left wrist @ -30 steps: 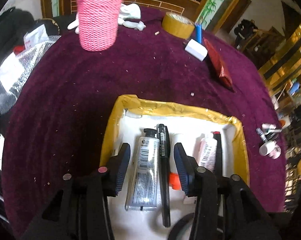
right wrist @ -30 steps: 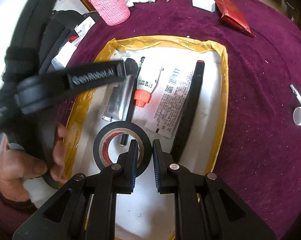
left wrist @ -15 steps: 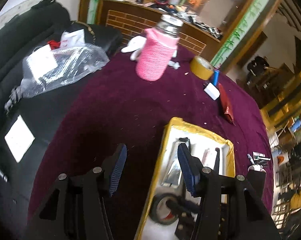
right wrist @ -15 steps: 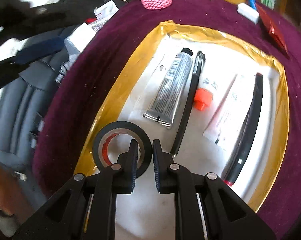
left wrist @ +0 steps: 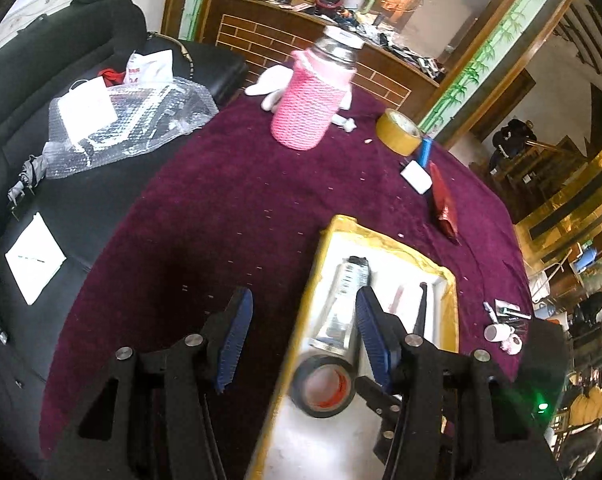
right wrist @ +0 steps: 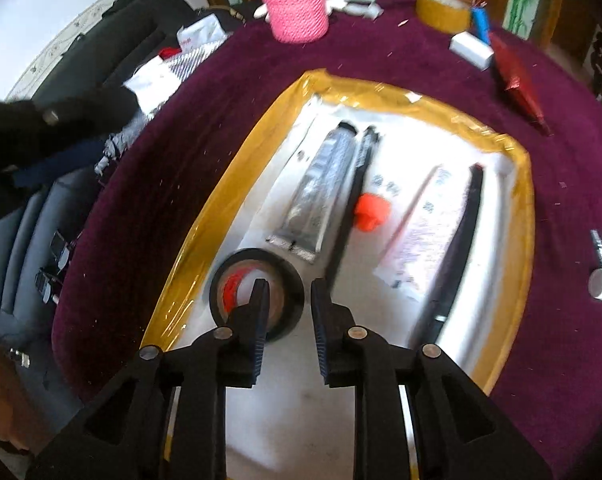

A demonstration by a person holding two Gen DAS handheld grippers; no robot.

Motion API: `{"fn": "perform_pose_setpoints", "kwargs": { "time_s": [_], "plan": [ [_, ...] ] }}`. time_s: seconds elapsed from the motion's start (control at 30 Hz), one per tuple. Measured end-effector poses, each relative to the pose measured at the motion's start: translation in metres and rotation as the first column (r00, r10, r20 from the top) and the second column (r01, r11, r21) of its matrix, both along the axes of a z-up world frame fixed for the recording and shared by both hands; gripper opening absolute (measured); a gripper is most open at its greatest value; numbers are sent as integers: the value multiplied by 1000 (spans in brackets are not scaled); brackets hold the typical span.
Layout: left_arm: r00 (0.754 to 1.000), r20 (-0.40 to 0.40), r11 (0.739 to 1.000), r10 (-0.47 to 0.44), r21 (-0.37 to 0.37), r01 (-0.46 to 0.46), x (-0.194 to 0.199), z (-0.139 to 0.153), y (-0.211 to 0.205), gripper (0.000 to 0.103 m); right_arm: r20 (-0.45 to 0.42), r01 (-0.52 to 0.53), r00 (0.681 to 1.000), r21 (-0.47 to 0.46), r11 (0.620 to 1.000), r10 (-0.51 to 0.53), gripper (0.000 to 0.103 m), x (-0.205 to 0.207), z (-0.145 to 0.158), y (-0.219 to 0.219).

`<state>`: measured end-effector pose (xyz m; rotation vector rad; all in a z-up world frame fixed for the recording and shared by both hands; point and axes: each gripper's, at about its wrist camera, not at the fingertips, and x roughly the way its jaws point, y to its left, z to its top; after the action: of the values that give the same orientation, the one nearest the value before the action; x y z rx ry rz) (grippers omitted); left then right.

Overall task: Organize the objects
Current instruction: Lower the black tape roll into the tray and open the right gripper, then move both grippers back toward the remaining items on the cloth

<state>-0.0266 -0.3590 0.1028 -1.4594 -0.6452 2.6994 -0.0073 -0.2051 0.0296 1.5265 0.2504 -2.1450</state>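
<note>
So, quick rundown of what changed:
Left gripper [left wrist: 301, 334]: spread wide, nothing in it; a second ago it hung right over the tray, now it's pulled back and off to the side, straddling the tray's left edge.
Right gripper [right wrist: 287, 300]: was pinched on the black tape roll [right wrist: 257, 294] before, now the jaws are a bit apart; one finger sits inside the roll's hole, the other outside its wall, and I can't tell if they touch it.
Tape roll: lying flat in the near left corner of the tray [right wrist: 221, 216], same spot as before.
Tray contents: silver tube [right wrist: 321, 192], black pen [right wrist: 351, 208], orange-capped tube [right wrist: 375, 206], all side by side, unmoved.
Bench [left wrist: 221, 208]: purple cloth, pink knit-covered bottle [left wrist: 313, 104] and yellow tape roll [left wrist: 399, 132] at the far end.
</note>
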Motion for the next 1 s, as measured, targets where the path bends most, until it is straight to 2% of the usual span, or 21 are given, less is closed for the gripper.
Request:
{"fn": "perform_pose_setpoints", "kwargs": {
  "time_s": [0.03,0.17,0.2,0.3,0.53,0.73,1.0],
  "plan": [
    [1000,-1,1000,-5,2,5,1,1,4,48,-14,14,1000,1,1000,-14,23,1,5,8],
    [999,2,999,-41,-6,41,0,6,33,49,-57,84,995,-4,996,-84,44,2,18,38],
    [999,-1,999,-52,-14,52,0,8,40,49,-62,102,993,-9,995,-102,46,-1,22,49],
    [997,-14,995,-82,-61,81,1,15,63,49,-57,157,986,-22,987,-158,46,-4,27,80],
    [988,-61,974,-140,-190,126,7,31,118,50,-105,207,973,-4,978,-206,46,0,44,119],
    [986,-47,974,-157,-173,147,13,34,148,50,-144,227,964,18,974,-222,46,5,51,153],
    [987,-39,971,-159,-186,149,24,36,188,50,-158,243,959,24,970,-237,46,6,53,196]
  ]
}}
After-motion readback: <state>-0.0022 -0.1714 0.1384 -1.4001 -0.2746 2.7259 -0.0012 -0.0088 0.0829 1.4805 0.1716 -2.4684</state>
